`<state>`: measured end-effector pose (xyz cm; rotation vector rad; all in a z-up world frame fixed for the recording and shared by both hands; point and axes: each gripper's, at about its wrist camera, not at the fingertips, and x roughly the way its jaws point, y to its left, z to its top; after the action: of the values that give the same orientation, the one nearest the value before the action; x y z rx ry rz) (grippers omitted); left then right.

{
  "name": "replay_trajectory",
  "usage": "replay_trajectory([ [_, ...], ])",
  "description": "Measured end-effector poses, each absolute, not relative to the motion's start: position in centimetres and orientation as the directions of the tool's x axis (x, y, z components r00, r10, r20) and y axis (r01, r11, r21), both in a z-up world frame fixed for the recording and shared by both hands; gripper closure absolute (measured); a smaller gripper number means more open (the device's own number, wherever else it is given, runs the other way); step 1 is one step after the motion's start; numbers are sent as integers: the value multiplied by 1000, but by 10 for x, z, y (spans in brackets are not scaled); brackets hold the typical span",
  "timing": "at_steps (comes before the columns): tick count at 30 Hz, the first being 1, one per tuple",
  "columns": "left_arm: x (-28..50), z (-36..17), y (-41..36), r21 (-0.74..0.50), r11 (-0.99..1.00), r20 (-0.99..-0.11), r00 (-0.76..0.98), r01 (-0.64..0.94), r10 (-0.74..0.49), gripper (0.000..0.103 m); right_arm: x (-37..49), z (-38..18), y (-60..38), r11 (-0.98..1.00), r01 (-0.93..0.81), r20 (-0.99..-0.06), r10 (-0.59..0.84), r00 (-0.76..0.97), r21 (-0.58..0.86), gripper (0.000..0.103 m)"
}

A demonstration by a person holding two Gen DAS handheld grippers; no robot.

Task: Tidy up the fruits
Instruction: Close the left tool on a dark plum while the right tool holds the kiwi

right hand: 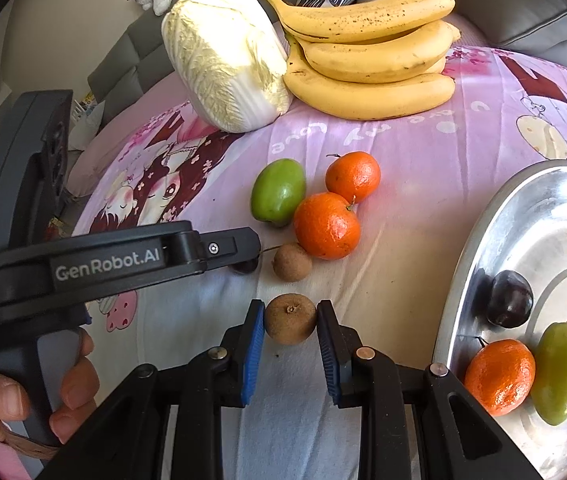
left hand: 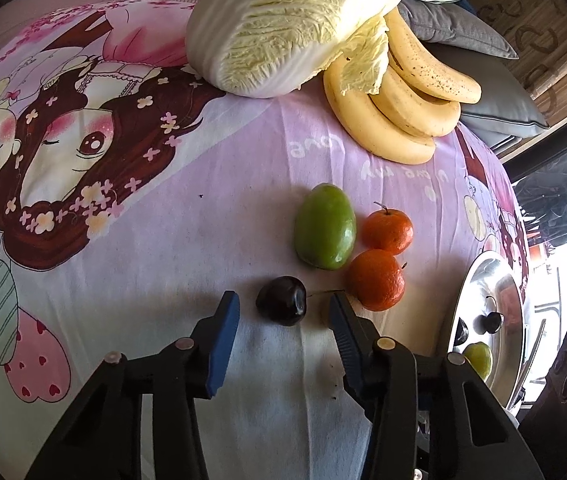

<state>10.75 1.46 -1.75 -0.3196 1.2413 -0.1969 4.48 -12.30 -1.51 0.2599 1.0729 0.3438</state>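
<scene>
Right tool [right hand: 290, 322] is clamping a small round brown fruit [right hand: 290, 319] between its blue pads, both pads pressing on the fruit's sides just above the pink cartoon-printed cloth [right hand: 403, 148] covering the worktop. Left tool [left hand: 283, 312] is straddling a dark glossy cherry [left hand: 282, 306]; its blue pads are standing apart from the cherry on both sides, so nothing is gripped, and the cherry's thin stem is reaching toward the pad at 3 o'clock. In the right wrist view a person's hand [right hand: 23, 400] is wrapping the left tool's handle at 8 o'clock.

At 12 o'clock from the held fruit, a second brown round fruit [right hand: 292, 262] is lying beside two orange mandarins [right hand: 326, 226], and an oval green fruit [right hand: 278, 192] is sitting at their 9 o'clock. Farther out at 12 o'clock, a pale napa cabbage [right hand: 223, 60] is touching a bunch of yellow speckled bananas [right hand: 371, 60]. At 3 o'clock, a shiny round metal plate [right hand: 479, 232] is carrying a dark plum-like fruit [right hand: 509, 298], one mandarin [right hand: 499, 376] and a green fruit [right hand: 561, 372].
</scene>
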Motion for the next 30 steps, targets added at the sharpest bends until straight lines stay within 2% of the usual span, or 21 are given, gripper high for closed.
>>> replay_trajectory([
  [4,109,-18,11,-341,940,-892,318,-9,-320,67,45,-15,-124,914,-145,-807,402,433,378,75],
  [11,114,-28,9,-327,945,-905,295,-26,-306,71,44,-14,-125,914,-141,-806,402,434,380,75],
  [26,114,-34,-2,-293,956,-917,289,-17,-276,72,43,-15,-126,916,-140,-810,397,431,375,75],
  [30,111,-33,-1,-301,953,-915,290,-24,-282,75,43,-14,-126,918,-134,-810,393,436,374,75],
])
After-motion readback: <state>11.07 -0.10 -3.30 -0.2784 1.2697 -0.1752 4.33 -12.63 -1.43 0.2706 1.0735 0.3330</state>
